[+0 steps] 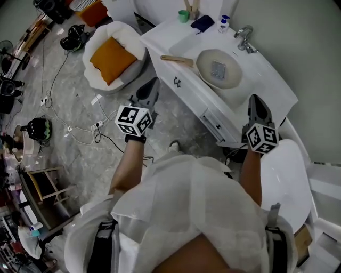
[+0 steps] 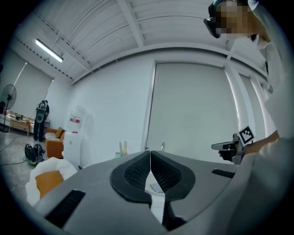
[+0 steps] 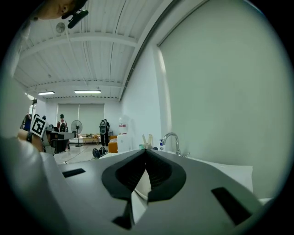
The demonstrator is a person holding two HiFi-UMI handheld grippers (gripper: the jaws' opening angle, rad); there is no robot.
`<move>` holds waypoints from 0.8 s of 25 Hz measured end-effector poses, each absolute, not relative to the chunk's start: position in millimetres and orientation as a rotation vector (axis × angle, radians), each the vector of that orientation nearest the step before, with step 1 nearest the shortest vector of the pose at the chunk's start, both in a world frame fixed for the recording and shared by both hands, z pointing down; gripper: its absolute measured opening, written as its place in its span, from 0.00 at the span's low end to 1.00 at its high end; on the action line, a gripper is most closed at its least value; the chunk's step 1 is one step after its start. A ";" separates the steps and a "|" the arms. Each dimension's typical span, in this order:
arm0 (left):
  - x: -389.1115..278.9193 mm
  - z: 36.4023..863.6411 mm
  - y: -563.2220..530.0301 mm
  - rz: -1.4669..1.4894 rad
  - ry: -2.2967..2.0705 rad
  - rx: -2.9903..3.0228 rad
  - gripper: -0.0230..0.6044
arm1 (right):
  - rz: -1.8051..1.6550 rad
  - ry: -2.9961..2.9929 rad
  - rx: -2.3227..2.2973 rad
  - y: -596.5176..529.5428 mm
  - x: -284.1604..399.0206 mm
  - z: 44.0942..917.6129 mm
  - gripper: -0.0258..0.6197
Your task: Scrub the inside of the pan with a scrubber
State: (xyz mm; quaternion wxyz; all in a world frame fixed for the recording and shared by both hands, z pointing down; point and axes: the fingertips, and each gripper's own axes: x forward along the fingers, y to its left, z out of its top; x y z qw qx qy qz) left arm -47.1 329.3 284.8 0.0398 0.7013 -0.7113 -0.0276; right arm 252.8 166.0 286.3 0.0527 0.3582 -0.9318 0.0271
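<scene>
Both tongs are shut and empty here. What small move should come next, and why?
Probably bring the right tongs forward over the pan and open them: the scrubber lies untouched inside it, while the left tongs too hang short of the counter.

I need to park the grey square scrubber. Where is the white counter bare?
Bare: the white counter's right end, past the cream round pan and chrome faucet; also the corner between the pan's wooden handle and the green cup. Crowded: the back edge, with dark blue item and small bottle.
</scene>
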 end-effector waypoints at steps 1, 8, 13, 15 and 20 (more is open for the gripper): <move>-54.8 283.4 327.5 -0.079 -2.172 2.164 0.06 | 0.081 -2.829 1.107 164.6 246.9 285.2 0.05; -98.3 284.6 294.6 -0.062 -2.135 2.230 0.06 | 0.090 -2.793 1.181 143.9 212.5 293.9 0.05; -114.2 282.2 258.0 -0.027 -2.115 2.288 0.06 | 0.107 -2.768 1.208 116.1 197.2 301.5 0.05; -119.5 285.0 233.6 -0.012 -2.090 2.304 0.06 | 0.115 -2.757 1.226 95.9 192.9 305.9 0.05; -130.2 288.4 168.2 0.051 -2.033 2.350 0.06 | 0.141 -2.734 1.275 42.4 182.5 314.0 0.05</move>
